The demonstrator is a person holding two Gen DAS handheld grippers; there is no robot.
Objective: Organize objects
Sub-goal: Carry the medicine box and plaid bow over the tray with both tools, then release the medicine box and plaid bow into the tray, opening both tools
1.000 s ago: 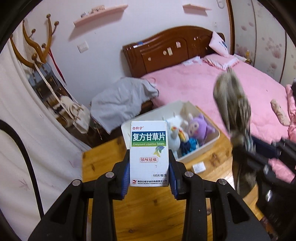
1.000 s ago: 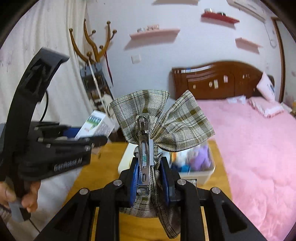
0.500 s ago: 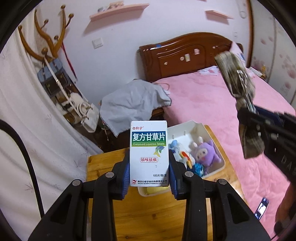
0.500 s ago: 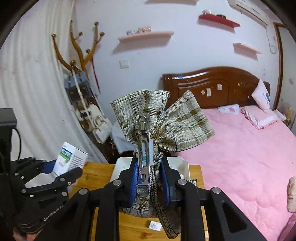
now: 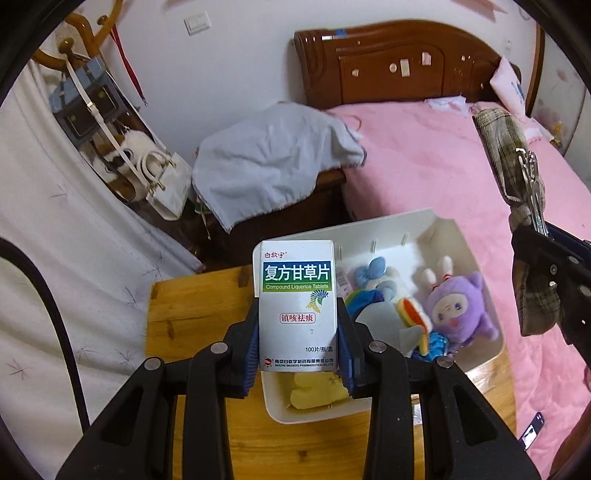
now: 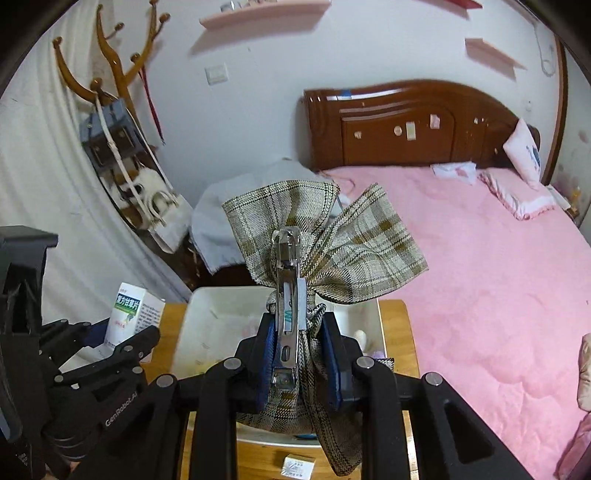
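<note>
Both grippers have travelled toward the white bin (image 5: 448, 227) since the earlier frames: in the left wrist view the bin now fills the lower centre, whereas a second ago it sat farther off and smaller.

Left gripper (image 5: 298, 343): clenched on the medicine box (image 5: 297, 306), which stands upright between the blue pads, printed face toward the camera. The box hangs over the near left corner of the bin.

Right gripper (image 6: 299, 365): clamped on the plaid bow hair clip (image 6: 325, 251). The metal clip runs up between the pads, the bow loops fan out above them, and the tails hang below. The bow is above the bin.

Surface: a small wooden table (image 5: 192, 314) with a visible grain carries the bin. The bin holds a purple plush doll (image 5: 458, 310), a blue-and-white plush toy (image 5: 376, 280) and a yellow item (image 5: 317, 391) at its near end. A small white packet (image 6: 298, 466) lies on the table in front of the bin.

Room: a bed with a pink cover (image 6: 480, 266) and a dark wooden headboard (image 6: 406, 122) stands just beside the table on the right. A grey cloth (image 5: 273, 162) is draped over dark furniture behind the table. A wooden coat rack (image 6: 107, 74) with hanging bags stands at the left wall, next to a white curtain (image 5: 55, 258). Pink wall shelves (image 6: 266, 11) are mounted above.
</note>
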